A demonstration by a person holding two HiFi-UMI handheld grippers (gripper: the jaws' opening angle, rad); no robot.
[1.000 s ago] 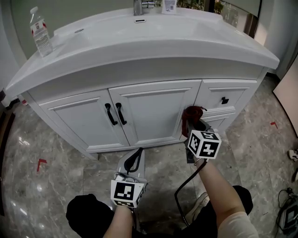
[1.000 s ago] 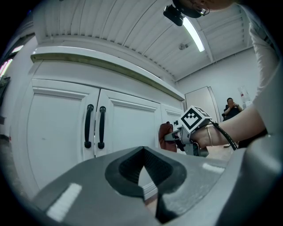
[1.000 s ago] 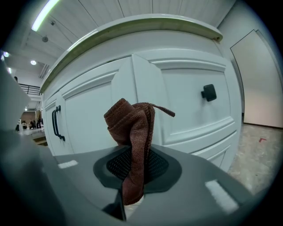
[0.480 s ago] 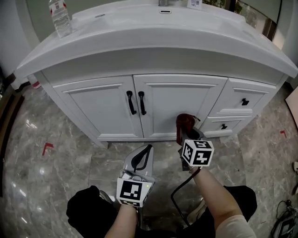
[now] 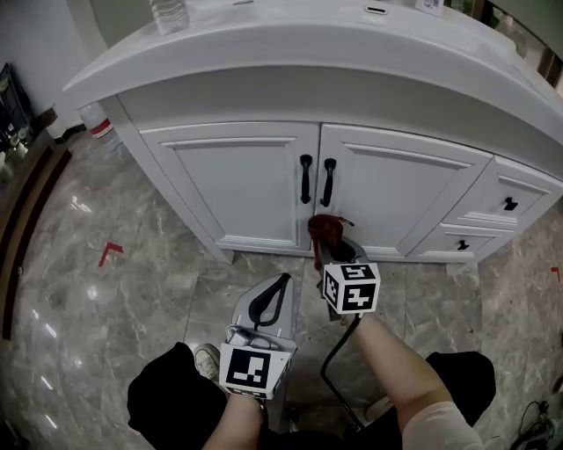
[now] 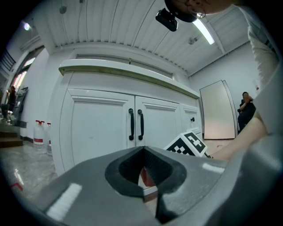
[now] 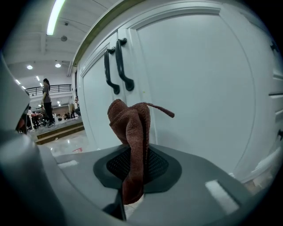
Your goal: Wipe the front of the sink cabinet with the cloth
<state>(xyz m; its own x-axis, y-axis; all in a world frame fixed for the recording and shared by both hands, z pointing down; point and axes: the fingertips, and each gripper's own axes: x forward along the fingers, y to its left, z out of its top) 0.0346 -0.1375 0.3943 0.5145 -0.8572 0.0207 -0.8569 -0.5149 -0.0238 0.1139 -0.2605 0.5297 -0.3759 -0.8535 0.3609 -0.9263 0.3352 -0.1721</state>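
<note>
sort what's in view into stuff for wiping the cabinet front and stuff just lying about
For the job: cloth, clamped in the right gripper; sink cabinet doors and drawers.

Lying about: water bottle on the countertop; bottles on the floor beside the cabinet; red floor marker; left gripper, shut and empty.

From my right gripper (image 5: 332, 248), pinching the cloth (image 5: 324, 227), the two black handles (image 5: 305, 178) stick out at 12 o'clock, the only bumps on the flat cabinet doors (image 5: 237, 189). The countertop (image 5: 264, 61) overhangs above them. The floor (image 5: 132, 290) lies open at 9 o'clock; my left gripper (image 5: 281, 283) sits near at 7 o'clock.
</note>
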